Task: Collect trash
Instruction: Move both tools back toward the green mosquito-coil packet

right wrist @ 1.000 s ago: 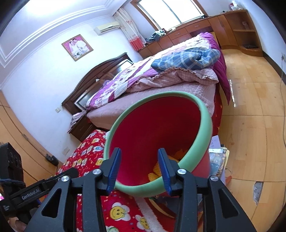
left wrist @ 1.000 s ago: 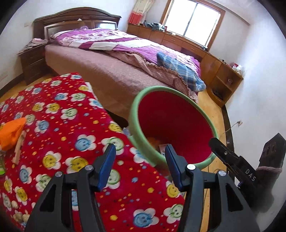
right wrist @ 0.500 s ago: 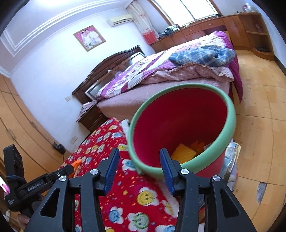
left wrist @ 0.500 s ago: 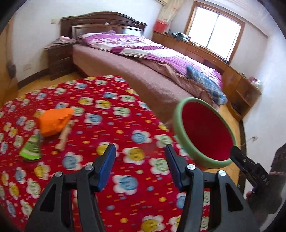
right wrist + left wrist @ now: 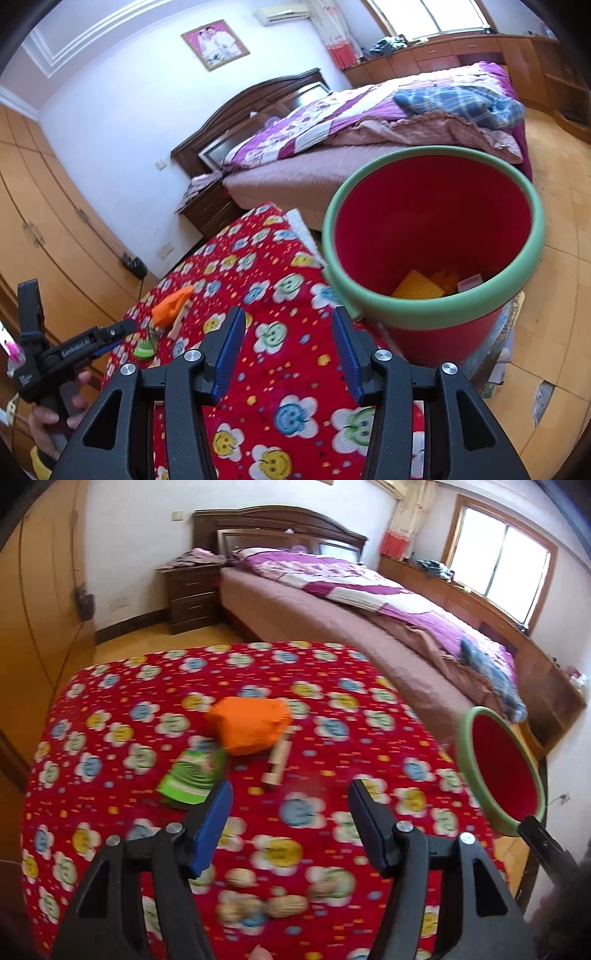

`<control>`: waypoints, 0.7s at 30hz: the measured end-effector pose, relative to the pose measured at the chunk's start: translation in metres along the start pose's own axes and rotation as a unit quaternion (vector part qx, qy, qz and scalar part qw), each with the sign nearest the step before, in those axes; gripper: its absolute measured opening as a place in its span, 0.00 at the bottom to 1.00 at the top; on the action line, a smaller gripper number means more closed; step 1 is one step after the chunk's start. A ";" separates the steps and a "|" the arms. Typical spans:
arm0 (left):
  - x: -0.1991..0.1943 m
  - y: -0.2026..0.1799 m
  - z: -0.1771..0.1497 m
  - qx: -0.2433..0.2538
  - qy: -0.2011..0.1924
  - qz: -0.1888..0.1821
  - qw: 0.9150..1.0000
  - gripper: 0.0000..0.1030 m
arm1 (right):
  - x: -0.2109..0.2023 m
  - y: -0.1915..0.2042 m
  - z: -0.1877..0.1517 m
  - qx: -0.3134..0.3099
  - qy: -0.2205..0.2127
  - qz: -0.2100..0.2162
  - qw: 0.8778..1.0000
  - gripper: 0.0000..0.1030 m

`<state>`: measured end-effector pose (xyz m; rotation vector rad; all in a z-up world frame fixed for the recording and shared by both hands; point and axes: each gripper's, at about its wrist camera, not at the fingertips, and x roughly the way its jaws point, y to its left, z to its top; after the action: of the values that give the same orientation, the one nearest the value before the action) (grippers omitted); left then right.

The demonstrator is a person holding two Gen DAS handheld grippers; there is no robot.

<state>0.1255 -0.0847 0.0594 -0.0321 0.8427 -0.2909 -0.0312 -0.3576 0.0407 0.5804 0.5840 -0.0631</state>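
Note:
A red bin with a green rim stands beside the table's right end and holds yellow scraps; it also shows in the left wrist view. On the red flowered tablecloth lie an orange crumpled wrapper, a green packet, a small wooden stick and several peanut shells. My left gripper is open and empty above the cloth, short of the trash. My right gripper is open and empty, near the bin's rim.
A bed with purple bedding runs behind the table. A dark nightstand stands by the headboard. Wooden wardrobes line the left wall. Papers lie on the wooden floor beside the bin.
My left gripper has swung left, away from the bin toward the trash on the cloth. My right gripper has drawn back a little from the bin. Both stayed open.

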 end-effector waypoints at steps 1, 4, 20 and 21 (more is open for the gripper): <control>0.002 0.005 0.000 0.001 0.002 0.000 1.000 0.69 | 0.003 0.003 -0.002 -0.002 0.005 0.001 1.000 0.49; 0.016 0.023 0.000 -0.003 0.009 0.017 1.000 0.75 | 0.012 0.007 -0.007 -0.001 0.023 0.009 1.000 0.49; 0.084 0.062 0.001 -0.052 0.069 0.047 0.995 0.77 | 0.029 0.011 -0.021 -0.006 0.063 -0.004 0.998 0.49; 0.086 0.063 0.001 -0.057 0.071 0.048 0.995 0.76 | 0.030 0.011 -0.021 -0.006 0.065 -0.004 0.998 0.49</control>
<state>0.1950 -0.0473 -0.0118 -0.0772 0.9982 -0.1561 -0.0142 -0.3344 0.0154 0.5731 0.7124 -0.0299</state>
